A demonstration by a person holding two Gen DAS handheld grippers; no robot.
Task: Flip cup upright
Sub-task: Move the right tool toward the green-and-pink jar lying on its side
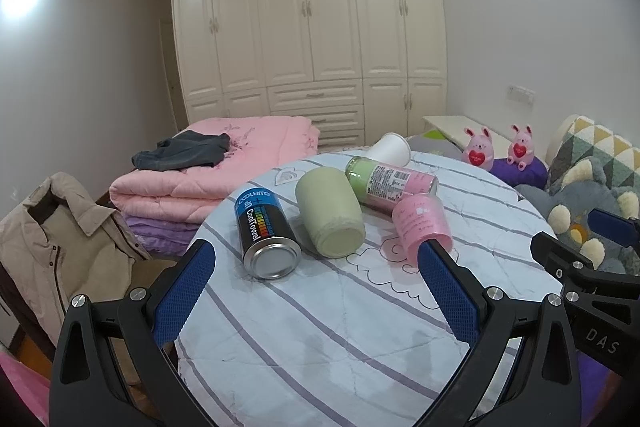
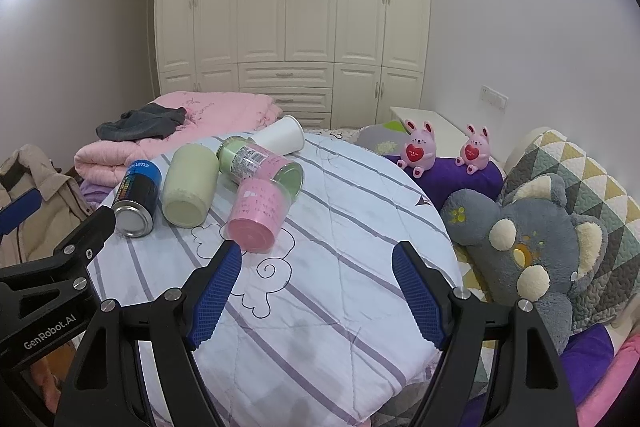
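The left gripper (image 1: 316, 269) hangs nearest, jaws spread wide and empty over the striped quilt (image 1: 340, 327); the right gripper (image 2: 318, 267) is likewise released. At its eleven o'clock the pink cup (image 2: 258, 215) lies on its side, touching a green-and-pink bottle (image 2: 260, 163), with the cream cup (image 2: 190, 183) and blue can (image 2: 138, 197) toppled at ten o'clock.

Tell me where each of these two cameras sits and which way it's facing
Left wrist: rides the left claw, looking forward over the round table at the blue can and pale green cup toward the wardrobe; its open blue fingers and part of the right claw show.
Right wrist: rides the right claw, facing likewise, nearer the pink cup and grey plush; its open fingers and part of the left claw show.
Shared: the same toppled containers, pink quilt and wardrobe.
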